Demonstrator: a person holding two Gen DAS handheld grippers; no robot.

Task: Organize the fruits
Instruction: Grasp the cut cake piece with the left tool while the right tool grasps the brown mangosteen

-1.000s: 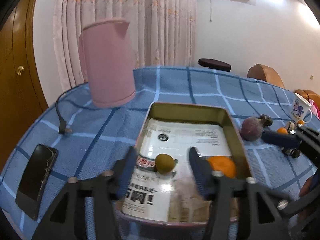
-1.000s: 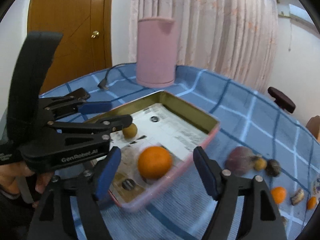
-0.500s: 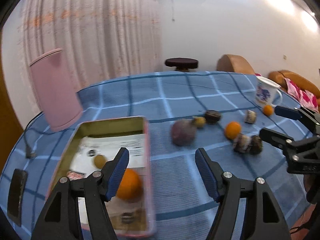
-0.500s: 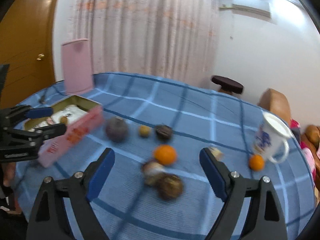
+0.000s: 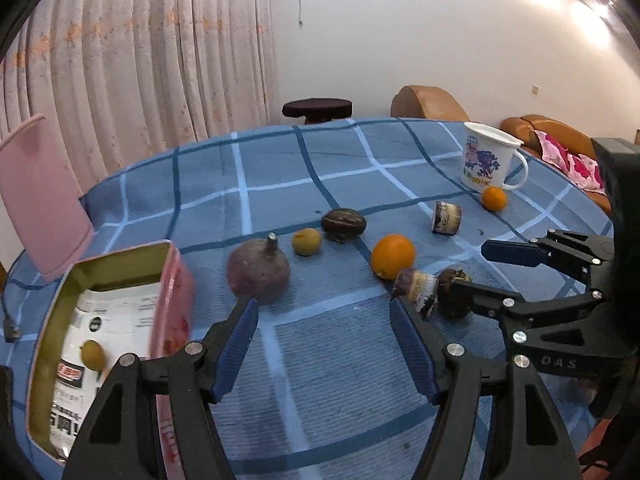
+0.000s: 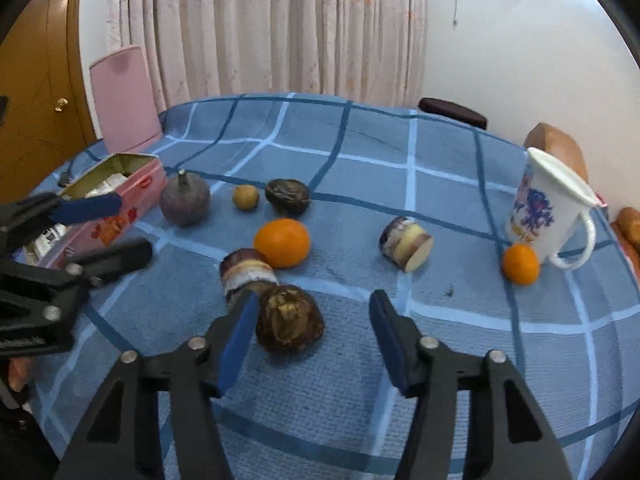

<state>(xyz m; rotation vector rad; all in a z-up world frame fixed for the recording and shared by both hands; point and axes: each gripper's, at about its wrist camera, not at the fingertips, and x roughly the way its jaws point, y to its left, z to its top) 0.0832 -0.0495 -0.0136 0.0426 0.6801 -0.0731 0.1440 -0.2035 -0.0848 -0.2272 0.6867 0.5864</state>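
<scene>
Several fruits lie on the blue checked tablecloth: a purple round fruit (image 5: 259, 276) (image 6: 185, 199), a small yellow-green fruit (image 5: 306, 242) (image 6: 245, 197), a dark wrinkled fruit (image 5: 343, 224) (image 6: 287, 196), an orange (image 5: 393, 256) (image 6: 282, 242), a cut purple fruit (image 6: 249, 273), a brown fruit (image 6: 289, 318), another cut piece (image 6: 406, 243) and a small orange (image 6: 520, 263). The pink tin (image 5: 172, 292) (image 6: 132, 196) at left holds a small green fruit (image 5: 93, 355). My left gripper (image 5: 324, 344) is open above the cloth. My right gripper (image 6: 312, 332) is open, the brown fruit just inside its left finger.
A white printed mug (image 6: 548, 216) (image 5: 488, 164) stands at the right by the small orange. A pink kettle (image 6: 124, 100) (image 5: 36, 196) stands at the back left. A dark stool (image 5: 318, 109) and sofas lie beyond the table.
Both grippers have swung right, away from the tin toward the loose fruits. The right gripper has come down close to the brown fruit. Both stay open.
</scene>
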